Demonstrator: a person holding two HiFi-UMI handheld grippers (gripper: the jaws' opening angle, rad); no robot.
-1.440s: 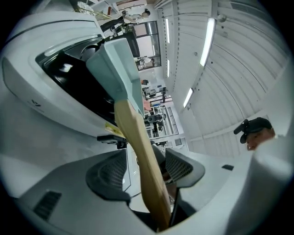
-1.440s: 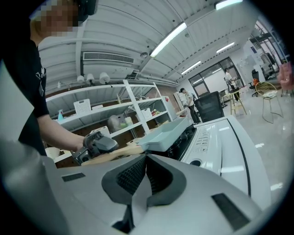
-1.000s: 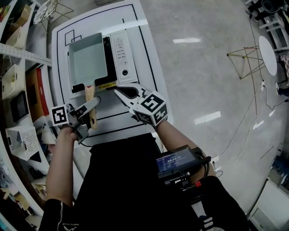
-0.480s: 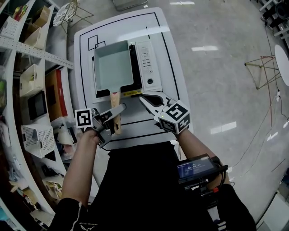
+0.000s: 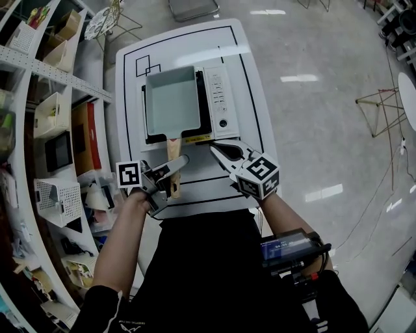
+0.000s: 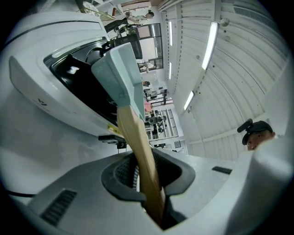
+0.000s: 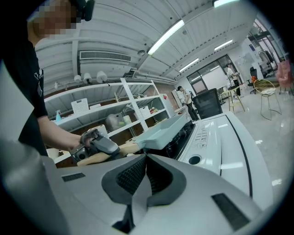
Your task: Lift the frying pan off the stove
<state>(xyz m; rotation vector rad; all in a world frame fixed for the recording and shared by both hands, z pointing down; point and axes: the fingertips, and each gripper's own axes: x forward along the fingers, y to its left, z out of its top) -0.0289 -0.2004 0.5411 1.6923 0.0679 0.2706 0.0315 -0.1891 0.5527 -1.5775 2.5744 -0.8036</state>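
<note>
A pale teal rectangular frying pan [image 5: 172, 104] sits on the white portable stove [image 5: 220, 104] on the white table. Its wooden handle [image 5: 173, 166] points toward me. My left gripper [image 5: 177, 164] is shut on that handle, and in the left gripper view the handle [image 6: 140, 151] runs between both pads up to the pan [image 6: 121, 73]. My right gripper [image 5: 218, 153] hovers at the stove's front right corner, shut and holding nothing. In the right gripper view the pan [image 7: 163, 132] and the left gripper [image 7: 98, 144] lie ahead on the left.
The table [image 5: 214, 188] carries black marking lines. White shelves with baskets and boxes [image 5: 55, 195] run along its left side. A chair [image 5: 192, 8] stands beyond the far end, and there is open floor to the right.
My left jaws have narrowed onto the wooden handle. The pan rests on the stove as before. The right gripper keeps its place by the stove's front; the head camera has shifted.
</note>
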